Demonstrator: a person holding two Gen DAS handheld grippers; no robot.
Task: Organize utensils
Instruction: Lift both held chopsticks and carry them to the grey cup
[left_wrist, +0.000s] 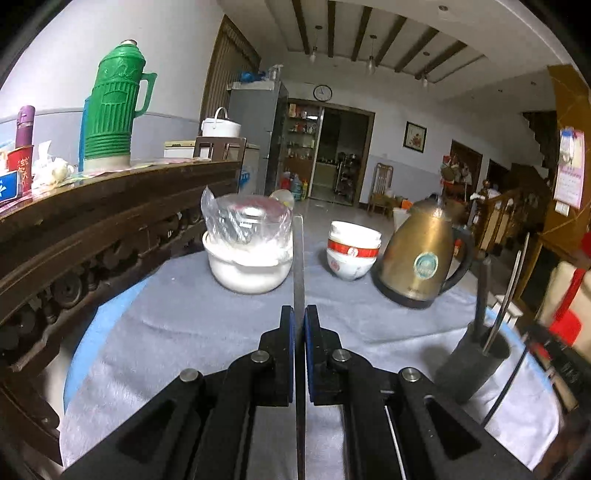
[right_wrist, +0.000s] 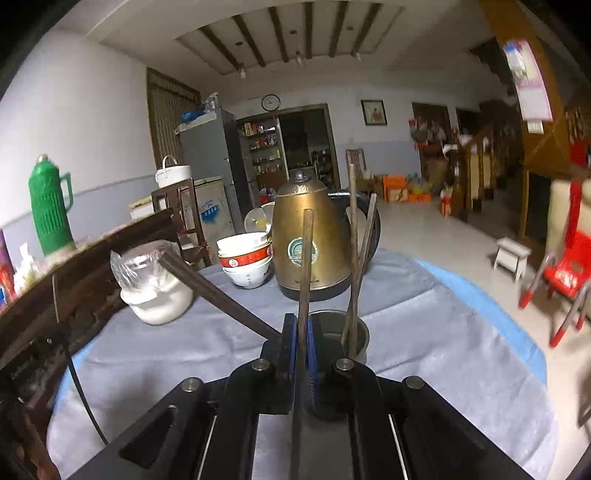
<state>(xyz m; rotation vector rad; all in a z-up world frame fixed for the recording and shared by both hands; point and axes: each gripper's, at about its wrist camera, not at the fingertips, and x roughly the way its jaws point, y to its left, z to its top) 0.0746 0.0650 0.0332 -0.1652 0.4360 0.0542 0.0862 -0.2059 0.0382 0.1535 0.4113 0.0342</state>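
Observation:
My left gripper (left_wrist: 299, 314) is shut on a thin metal chopstick (left_wrist: 297, 258) that points forward over the grey cloth. A dark utensil cup (left_wrist: 472, 360) stands at the right with several chopsticks (left_wrist: 508, 291) in it. My right gripper (right_wrist: 301, 323) is shut on a brown wooden chopstick (right_wrist: 306, 266), held upright just in front of the metal cup (right_wrist: 364, 338). Two chopsticks (right_wrist: 354, 258) stand in that cup. Another dark chopstick (right_wrist: 218, 295) slants off to the left from beside my right gripper.
A gold kettle (left_wrist: 421, 254) (right_wrist: 314, 247), stacked red-and-white bowls (left_wrist: 352, 253) (right_wrist: 245, 264) and a white pot with a plastic bag (left_wrist: 247, 243) (right_wrist: 155, 291) stand on the round grey-clothed table (left_wrist: 177, 332). A carved wooden sideboard (left_wrist: 92, 229) with a green thermos (left_wrist: 112, 110) runs along the left.

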